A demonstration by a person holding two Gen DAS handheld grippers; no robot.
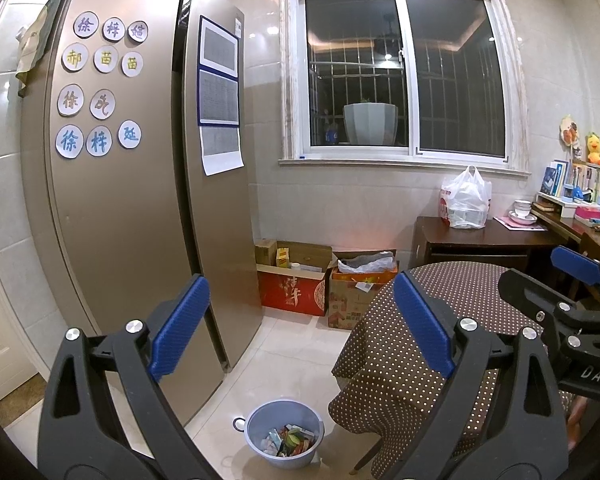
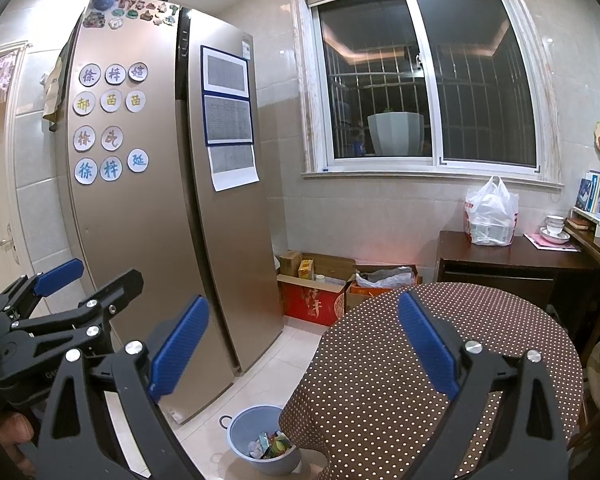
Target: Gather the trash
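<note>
Both claws are spread wide and empty. Below the left claw (image 1: pixel 300 324) a blue bin (image 1: pixel 285 434) with wrappers (image 1: pixel 291 440) inside stands on the floor, between the fridge (image 1: pixel 140 200) and the dotted worktop (image 1: pixel 440 320). The right claw (image 2: pixel 304 344) hangs above the worktop's edge, the bin below it.

Black gripper (image 1: pixel 302 322) frames, blue ribbed pads (image 1: pixel 180 326), silver screws (image 1: pixel 467 324)

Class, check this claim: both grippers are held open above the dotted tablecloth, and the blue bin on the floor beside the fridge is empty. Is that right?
Not quite. The blue bin is not empty: the left wrist view shows colourful wrappers and packets lying in it. The rest holds: the left gripper and right gripper both have their jaws wide apart with nothing between them, and the bin stands on the floor beside the fridge.
</note>
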